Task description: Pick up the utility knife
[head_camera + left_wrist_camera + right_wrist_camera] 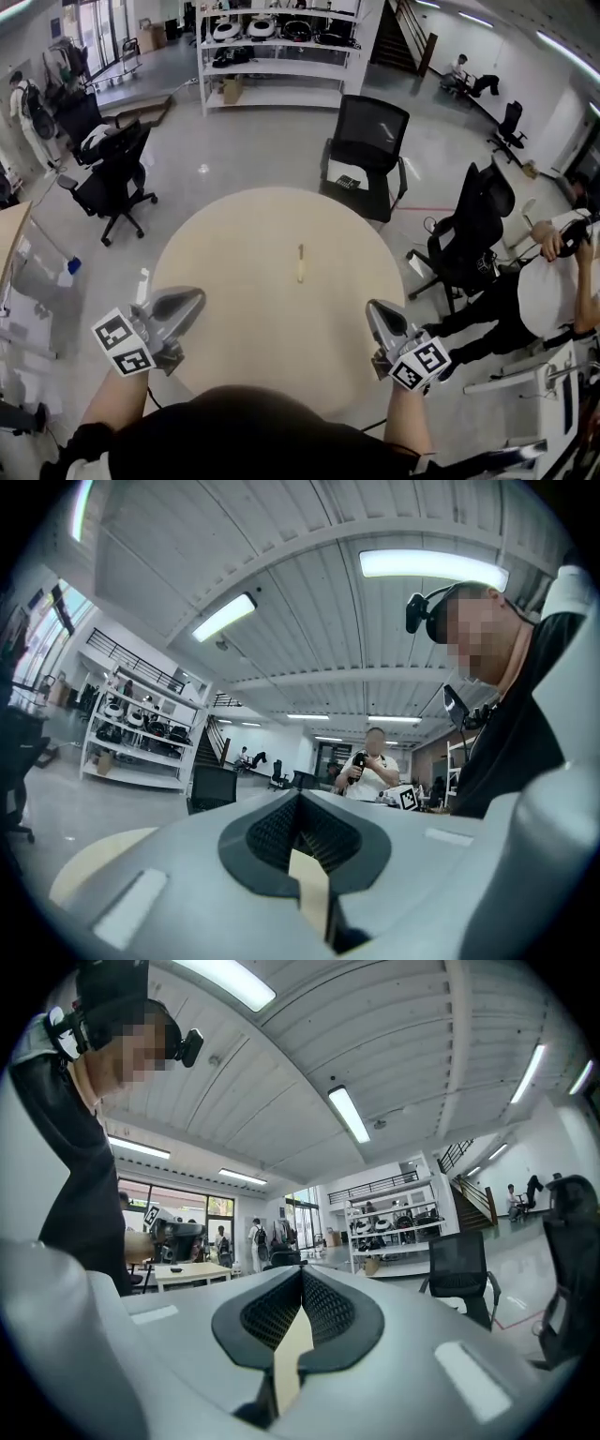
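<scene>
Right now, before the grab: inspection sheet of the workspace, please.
Surface: round light wooden table, bare apart from the knife.
Job's things: utility knife, lying flat near the table's middle, untouched.
Clutter: nothing seen on the table.
Grippers: left gripper and right gripper over the table's near edge, fingers shut, empty, both well short of the knife.
Cables: nothing seen on the table.
Surroundings: black office chairs round the table, white shelving behind, a person close by at the right.
</scene>
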`<action>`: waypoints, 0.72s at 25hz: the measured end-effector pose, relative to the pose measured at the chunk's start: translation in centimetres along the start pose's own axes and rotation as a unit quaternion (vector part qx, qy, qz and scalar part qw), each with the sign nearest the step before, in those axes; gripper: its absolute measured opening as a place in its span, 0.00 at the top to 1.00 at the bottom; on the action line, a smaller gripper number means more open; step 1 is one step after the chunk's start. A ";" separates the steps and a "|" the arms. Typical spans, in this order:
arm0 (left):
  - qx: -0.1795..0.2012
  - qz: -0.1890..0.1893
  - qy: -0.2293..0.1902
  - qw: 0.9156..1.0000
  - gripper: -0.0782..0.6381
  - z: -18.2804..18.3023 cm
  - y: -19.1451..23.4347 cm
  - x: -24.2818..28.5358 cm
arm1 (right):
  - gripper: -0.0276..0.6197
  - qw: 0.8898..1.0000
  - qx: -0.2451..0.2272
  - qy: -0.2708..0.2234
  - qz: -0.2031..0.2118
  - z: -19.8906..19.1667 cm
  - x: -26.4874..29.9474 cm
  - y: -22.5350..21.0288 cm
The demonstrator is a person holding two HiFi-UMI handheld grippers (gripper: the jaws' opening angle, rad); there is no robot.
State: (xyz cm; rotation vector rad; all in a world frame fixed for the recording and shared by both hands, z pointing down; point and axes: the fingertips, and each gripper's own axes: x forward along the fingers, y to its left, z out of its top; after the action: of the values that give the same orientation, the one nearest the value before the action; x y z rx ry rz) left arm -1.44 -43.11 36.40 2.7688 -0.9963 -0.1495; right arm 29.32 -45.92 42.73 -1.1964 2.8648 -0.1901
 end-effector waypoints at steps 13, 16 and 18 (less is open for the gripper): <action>0.004 -0.049 0.040 0.998 0.91 -3.6 8.0 3.4 | 0.93 0.996 0.022 0.044 -0.070 -5.5 6.1 -3.5; 0.012 -0.070 0.053 0.996 0.91 -4.6 11.6 3.5 | 0.91 0.992 0.052 0.061 -0.097 -7.1 9.1 -2.9; 0.011 -0.079 0.054 0.995 0.91 -4.8 13.8 3.8 | 0.90 0.988 0.065 0.077 -0.113 -8.6 10.8 -2.7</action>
State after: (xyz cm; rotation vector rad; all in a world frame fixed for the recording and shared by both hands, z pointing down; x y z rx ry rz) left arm -6.32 -55.21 43.99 2.8398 -0.7561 -0.0119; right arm 22.95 -54.60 51.79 -1.5412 2.7813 -0.4873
